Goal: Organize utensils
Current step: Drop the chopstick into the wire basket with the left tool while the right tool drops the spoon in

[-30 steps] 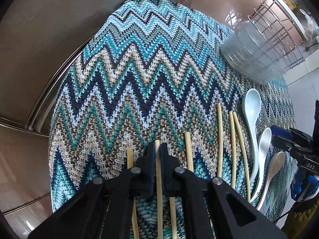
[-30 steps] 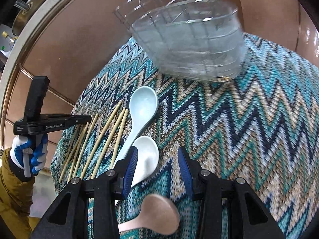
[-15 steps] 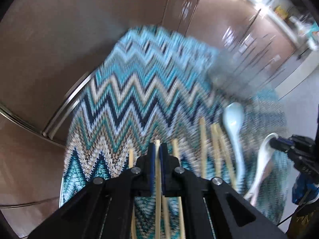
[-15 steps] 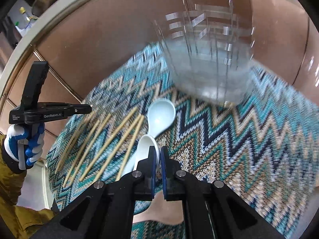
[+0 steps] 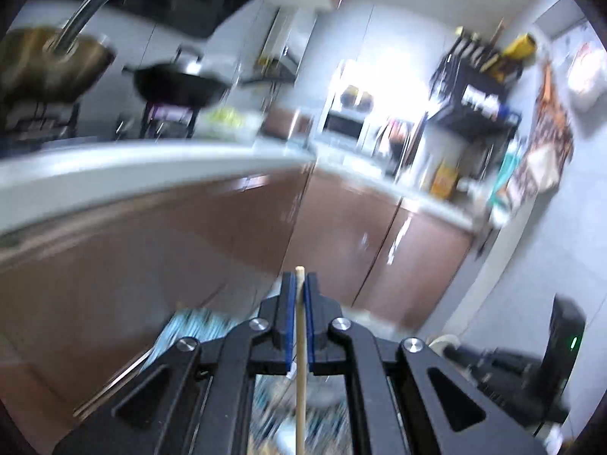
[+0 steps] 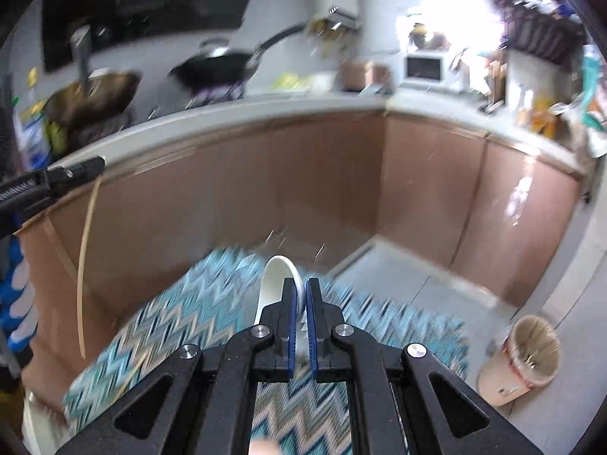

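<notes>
Brown-fronted kitchen cabinets fill the background of both views, blurred. Teal zigzag-patterned knitted cloth lies below. Right claw pinches a white ceramic spoon, raised above the cloth. Left claw pinches a pale wooden chopstick, tip protruding past the pads

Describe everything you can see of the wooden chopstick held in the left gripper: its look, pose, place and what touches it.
The thin pale wooden chopstick is a plain, straight, light tan stick with a blunt squared tip. The left gripper has its blue-lined jaws shut on it, the tip poking just past them. In the right wrist view it hangs almost upright from that gripper, lifted above the blue zigzag-patterned knitted cloth, in front of brown cabinet doors. Nothing else touches it.
</notes>
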`<state>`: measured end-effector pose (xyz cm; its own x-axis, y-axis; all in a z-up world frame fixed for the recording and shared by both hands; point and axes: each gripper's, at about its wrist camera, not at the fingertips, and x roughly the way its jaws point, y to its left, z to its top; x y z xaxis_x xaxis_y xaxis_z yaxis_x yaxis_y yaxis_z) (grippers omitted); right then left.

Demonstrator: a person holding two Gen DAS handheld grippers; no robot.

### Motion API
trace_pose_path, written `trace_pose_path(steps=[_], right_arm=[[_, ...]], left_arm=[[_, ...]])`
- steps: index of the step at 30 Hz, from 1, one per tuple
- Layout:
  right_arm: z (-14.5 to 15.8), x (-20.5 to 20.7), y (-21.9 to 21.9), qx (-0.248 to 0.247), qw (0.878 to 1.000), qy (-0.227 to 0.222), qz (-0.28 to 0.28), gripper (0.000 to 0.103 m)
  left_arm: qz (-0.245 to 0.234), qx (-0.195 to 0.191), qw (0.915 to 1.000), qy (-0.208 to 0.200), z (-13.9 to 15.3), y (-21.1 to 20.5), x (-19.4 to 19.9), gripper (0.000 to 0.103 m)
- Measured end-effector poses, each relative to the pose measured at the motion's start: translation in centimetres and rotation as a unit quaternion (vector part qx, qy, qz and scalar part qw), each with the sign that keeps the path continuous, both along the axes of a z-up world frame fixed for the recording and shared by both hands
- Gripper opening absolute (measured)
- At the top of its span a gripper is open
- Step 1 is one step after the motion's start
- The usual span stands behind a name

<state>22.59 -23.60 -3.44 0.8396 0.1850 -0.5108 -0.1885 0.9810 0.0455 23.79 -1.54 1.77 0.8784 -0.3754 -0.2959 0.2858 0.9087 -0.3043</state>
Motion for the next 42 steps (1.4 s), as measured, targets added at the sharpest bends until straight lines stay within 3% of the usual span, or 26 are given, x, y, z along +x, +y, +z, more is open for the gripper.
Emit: trace_pose_path(steps=[4,8,12,19,24,27,32,36,39,42], right_arm=[[0.2,3.3,-0.1,-0.010,0.998,-0.038,-0.042,0.005],[-1.2,6.1,0.1,-0.020,0.996,-0.060,-0.069,0.005],[-3.2,8.0,0.8,-0.040,0.992,-0.074,-0.092,0.005],[-7.6,9.3,1.7,-0.067,0.985,-0.096,-0.124,0.006],[-11.5,9.4,2.6,-0.063,0.988,-0.079,-0.120,0.006],[-12.6,9.3,2.8,-0.055,0.990,-0.072,-0.112,0.008],[-12.4,8.3,2.8,-0.047,0.990,-0.075,-0.112,0.040],[-10.6,6.7,2.2,-0.038,0.989,-0.083,-0.117,0.046],[-8.6,5.1,1.5,-0.032,0.987,-0.094,-0.123,0.051],[-5.8,2.0,1.0,-0.021,0.985,-0.117,-0.128,0.067]], left_arm=[[0.024,-0.034,0.9968,-0.068,1.7,-3.0,3.2,0.004],[0.065,-0.047,0.9912,-0.105,0.6,-4.5,5.8,0.004],[0.089,-0.051,0.9889,-0.107,-2.4,-5.8,8.6,0.004],[0.141,-0.012,0.9825,-0.122,-8.7,-7.8,10.5,0.005],[0.164,0.007,0.9781,-0.128,-12.4,-8.3,10.5,0.006],[0.161,0.023,0.9802,-0.112,-13.8,-8.3,10.6,0.009],[0.145,0.024,0.9849,-0.092,-14.3,-7.4,9.8,0.043],[0.143,0.022,0.9847,-0.097,-12.2,-6.3,7.9,0.051],[0.143,0.024,0.9816,-0.124,-9.7,-4.9,5.4,0.053],[0.133,0.016,0.9800,-0.148,-6.8,-2.8,2.3,0.054]])
